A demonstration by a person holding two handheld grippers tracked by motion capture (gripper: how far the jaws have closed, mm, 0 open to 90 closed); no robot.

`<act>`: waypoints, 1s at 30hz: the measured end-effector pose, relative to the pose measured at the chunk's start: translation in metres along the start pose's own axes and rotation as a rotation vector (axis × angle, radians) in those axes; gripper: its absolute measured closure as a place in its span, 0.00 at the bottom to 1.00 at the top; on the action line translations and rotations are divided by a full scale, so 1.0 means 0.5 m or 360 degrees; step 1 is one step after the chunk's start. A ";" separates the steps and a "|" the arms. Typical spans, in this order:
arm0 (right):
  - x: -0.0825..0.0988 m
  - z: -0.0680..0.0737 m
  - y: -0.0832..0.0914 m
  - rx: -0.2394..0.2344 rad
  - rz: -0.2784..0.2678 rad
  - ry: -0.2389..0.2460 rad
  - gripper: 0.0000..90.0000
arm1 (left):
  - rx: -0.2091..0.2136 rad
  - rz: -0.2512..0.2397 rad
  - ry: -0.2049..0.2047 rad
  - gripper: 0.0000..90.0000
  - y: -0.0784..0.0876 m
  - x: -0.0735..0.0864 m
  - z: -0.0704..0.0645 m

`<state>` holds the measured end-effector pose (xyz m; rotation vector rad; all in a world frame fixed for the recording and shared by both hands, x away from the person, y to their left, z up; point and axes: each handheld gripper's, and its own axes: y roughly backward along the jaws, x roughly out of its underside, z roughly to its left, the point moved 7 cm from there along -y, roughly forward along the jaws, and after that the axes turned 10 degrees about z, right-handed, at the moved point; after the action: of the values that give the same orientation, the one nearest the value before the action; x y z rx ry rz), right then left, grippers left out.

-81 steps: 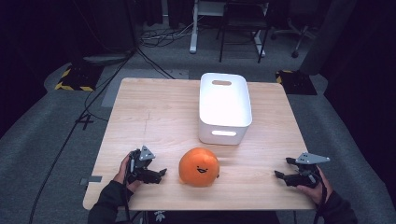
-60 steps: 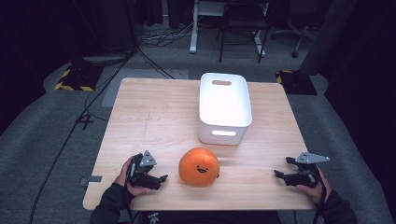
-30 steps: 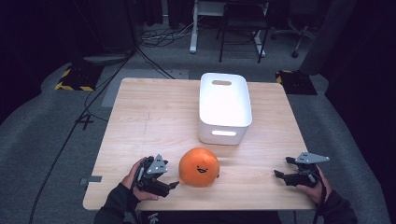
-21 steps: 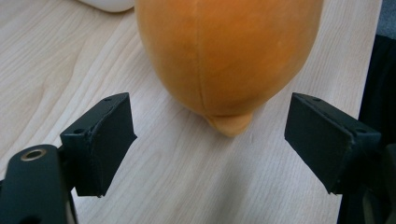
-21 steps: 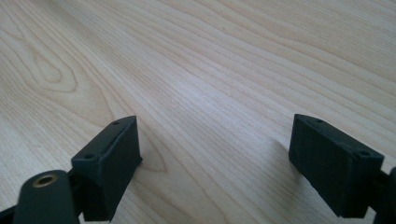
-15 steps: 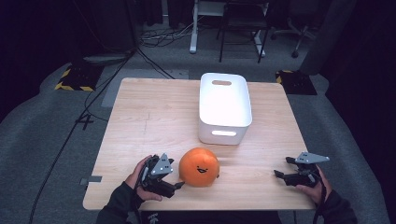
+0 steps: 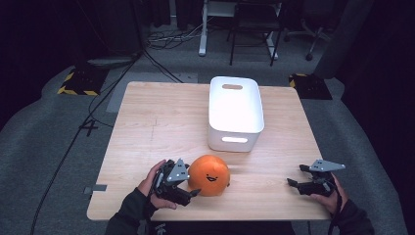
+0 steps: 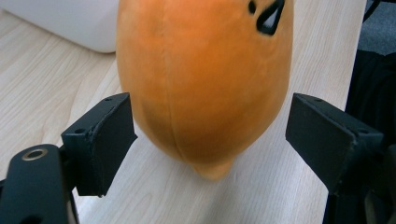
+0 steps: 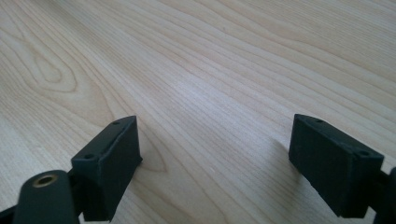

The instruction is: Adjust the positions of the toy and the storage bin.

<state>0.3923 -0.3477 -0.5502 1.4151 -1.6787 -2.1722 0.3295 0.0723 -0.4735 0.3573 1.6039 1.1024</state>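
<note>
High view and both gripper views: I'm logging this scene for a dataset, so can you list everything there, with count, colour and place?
Round orange plush toy with a black face: one, orange, near the front edge of the table, left of centre, between the open jaws of the left gripper.
White plastic bin with handle slots: one, white, centre of the table toward the far side, behind the plush.
Light wooden table: one, pale wood, on grey carpet.
Black and yellow striped floor blocks: two, past the far left and far right corners of the table.
Left gripper: one, black with a grey plate, held in the person's left hand, jaws open around the plush.
Right gripper: one, black, front right of the table, jaws open over bare wood.
</note>
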 end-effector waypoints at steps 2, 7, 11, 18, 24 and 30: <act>0.000 0.000 0.000 0.0000 0.0002 0.0006 0.19 | 0.0020 -0.0020 -0.0017 0.18 0.003 -0.012 -0.007; 0.000 0.000 0.000 0.0000 0.0000 0.0000 0.19 | 0.0040 -0.0049 -0.0098 0.17 0.003 -0.047 -0.021; 0.000 0.000 0.000 0.0000 0.0000 0.0000 0.19 | -0.0007 -0.0055 -0.0097 0.17 -0.010 -0.065 -0.017; 0.000 0.000 0.000 -0.0001 0.0001 0.0004 0.19 | -0.0106 -0.0003 -0.0039 0.25 -0.039 -0.069 0.006; 0.000 0.000 0.000 0.0000 0.0000 0.0000 0.19 | -0.0126 -0.0050 0.0062 0.38 -0.044 -0.064 0.022; 0.000 0.000 0.000 0.0000 0.0000 0.0000 0.19 | -0.0137 -0.0089 0.0034 0.60 -0.044 -0.061 0.021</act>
<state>0.3923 -0.3477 -0.5502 1.4152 -1.6787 -2.1724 0.3563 0.0437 -0.4722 0.2431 1.5702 1.1320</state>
